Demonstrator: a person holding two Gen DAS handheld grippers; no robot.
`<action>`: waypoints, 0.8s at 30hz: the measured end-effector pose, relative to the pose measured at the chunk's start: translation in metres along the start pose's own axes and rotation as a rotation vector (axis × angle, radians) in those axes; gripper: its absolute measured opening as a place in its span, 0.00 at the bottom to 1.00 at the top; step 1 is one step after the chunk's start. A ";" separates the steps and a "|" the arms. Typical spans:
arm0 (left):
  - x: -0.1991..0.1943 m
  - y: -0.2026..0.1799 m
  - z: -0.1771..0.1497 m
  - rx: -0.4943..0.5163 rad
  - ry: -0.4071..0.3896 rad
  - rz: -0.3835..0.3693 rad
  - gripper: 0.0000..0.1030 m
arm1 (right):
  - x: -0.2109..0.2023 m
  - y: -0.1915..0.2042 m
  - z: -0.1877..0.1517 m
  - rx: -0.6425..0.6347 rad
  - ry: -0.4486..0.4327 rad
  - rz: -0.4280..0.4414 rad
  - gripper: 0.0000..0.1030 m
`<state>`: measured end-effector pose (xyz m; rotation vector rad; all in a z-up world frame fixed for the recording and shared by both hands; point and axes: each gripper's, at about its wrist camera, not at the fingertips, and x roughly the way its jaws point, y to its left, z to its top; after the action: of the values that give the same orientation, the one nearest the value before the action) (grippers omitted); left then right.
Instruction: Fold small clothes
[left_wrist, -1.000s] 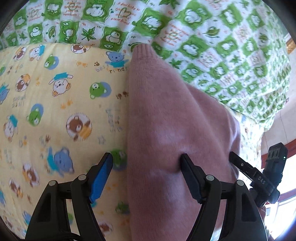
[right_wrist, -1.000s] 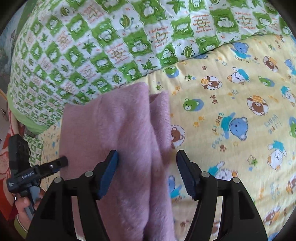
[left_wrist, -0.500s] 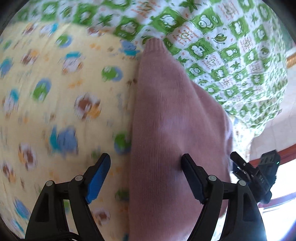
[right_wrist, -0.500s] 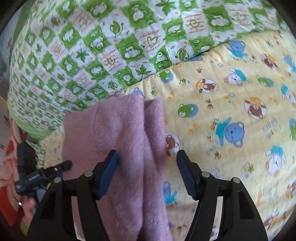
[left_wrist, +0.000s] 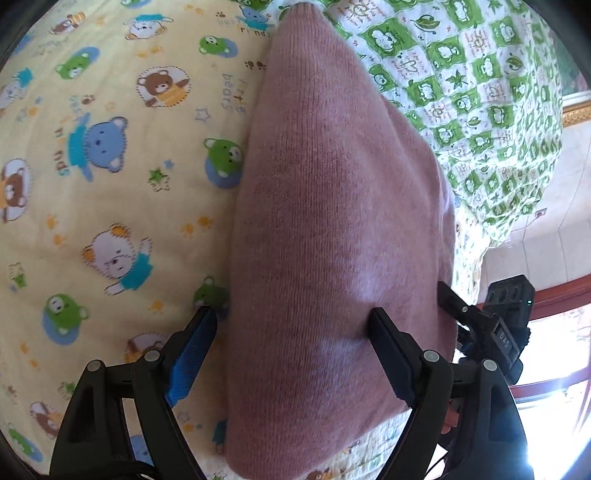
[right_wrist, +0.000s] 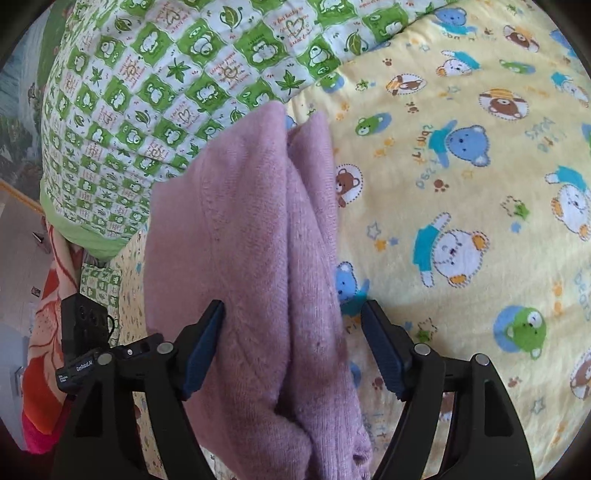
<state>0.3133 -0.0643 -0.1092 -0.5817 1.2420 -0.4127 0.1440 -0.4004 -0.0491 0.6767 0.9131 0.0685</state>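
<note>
A folded pink knitted garment (left_wrist: 332, 221) lies on the yellow bear-print sheet (left_wrist: 110, 184). My left gripper (left_wrist: 291, 332) hangs over its near end with jaws opening. The blue-padded finger (left_wrist: 195, 347) stands beside the garment's left edge, and the other finger (left_wrist: 388, 350) is over the knit. In the right wrist view the same garment (right_wrist: 240, 240) shows two rolled folds side by side. My right gripper (right_wrist: 293, 325) straddles them, jaws opening, and a strip of sheet shows beside its right finger (right_wrist: 380, 343). Each gripper shows in the other's view, the right gripper (left_wrist: 495, 325) and the left gripper (right_wrist: 85, 347).
A green-and-white checked quilt (left_wrist: 480, 92) is bunched up behind the garment and shows again as the quilt (right_wrist: 166, 74) in the right wrist view. The bed's edge drops to a tiled floor (left_wrist: 546, 251) by a red wooden frame. An orange-red blanket (right_wrist: 44, 332) hangs at the side.
Both grippers have come down closer to the garment, which now fills more of each view. Their jaws stand a little wider than before. The garment itself lies where it was.
</note>
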 end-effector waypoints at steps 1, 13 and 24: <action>0.003 0.001 0.001 -0.006 0.004 -0.012 0.82 | 0.002 0.001 0.002 -0.002 0.009 0.004 0.74; 0.004 -0.009 0.000 0.063 -0.024 -0.039 0.47 | 0.013 0.004 0.002 0.017 0.055 0.103 0.41; -0.056 -0.003 -0.020 0.092 -0.106 -0.051 0.41 | -0.023 0.047 -0.015 -0.001 -0.025 0.117 0.34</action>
<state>0.2779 -0.0377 -0.0687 -0.5502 1.1030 -0.4732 0.1288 -0.3625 -0.0128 0.7277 0.8488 0.1641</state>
